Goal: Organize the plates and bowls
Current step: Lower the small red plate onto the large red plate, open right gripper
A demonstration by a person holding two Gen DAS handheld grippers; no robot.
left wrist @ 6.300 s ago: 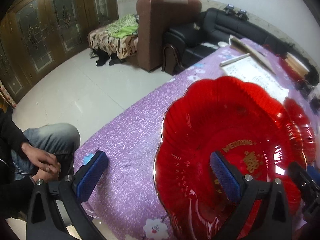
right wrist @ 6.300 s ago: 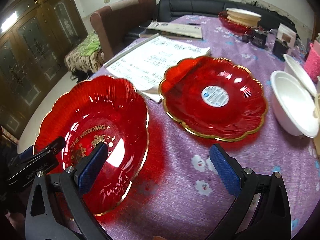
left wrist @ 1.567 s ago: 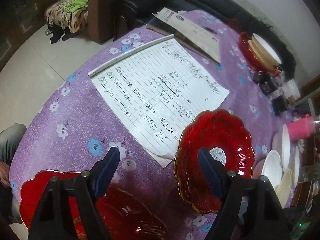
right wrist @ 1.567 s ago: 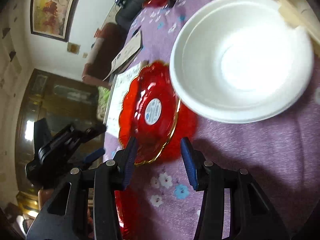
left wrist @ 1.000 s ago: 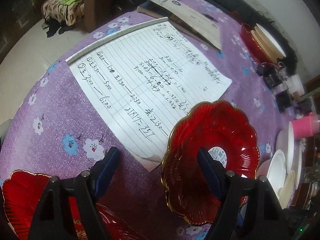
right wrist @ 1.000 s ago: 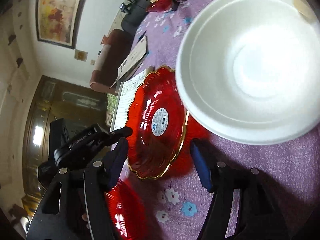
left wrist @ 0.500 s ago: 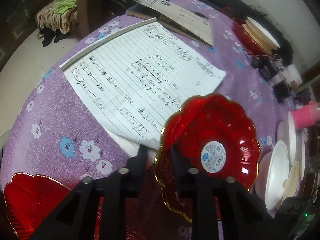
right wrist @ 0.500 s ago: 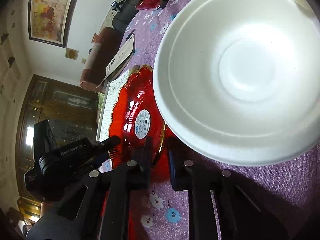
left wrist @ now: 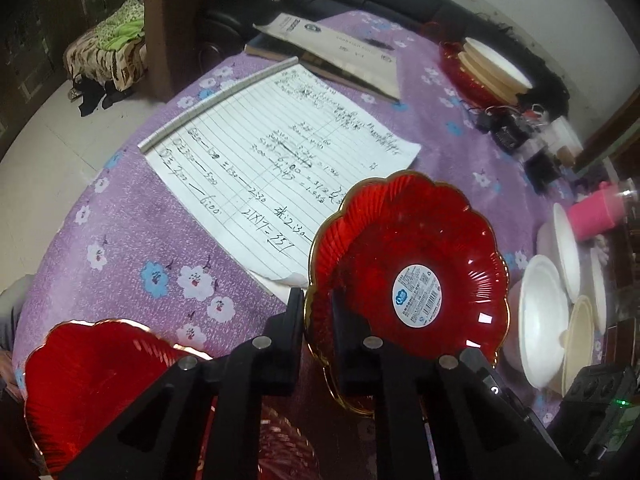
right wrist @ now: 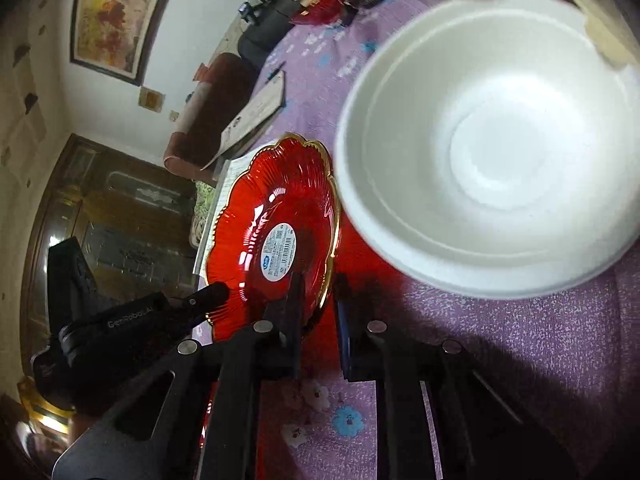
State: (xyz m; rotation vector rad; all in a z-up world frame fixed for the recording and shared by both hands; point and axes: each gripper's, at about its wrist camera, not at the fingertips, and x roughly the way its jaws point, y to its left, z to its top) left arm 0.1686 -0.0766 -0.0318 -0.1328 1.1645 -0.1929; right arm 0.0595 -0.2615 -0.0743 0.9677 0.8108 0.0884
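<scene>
A lined sheet of paper (left wrist: 276, 168) with handwriting lies on the purple flowered cloth (left wrist: 120, 224) of the desk; a pink cup (left wrist: 596, 216) stands far right.

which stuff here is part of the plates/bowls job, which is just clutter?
Job:
- red plate with sticker, both tongs shut on its rim: left tongs, right tongs
- second red plate
- white bowl
- far plate stack

Clutter:
- handwritten sheet
- booklet
- pink cup
</scene>
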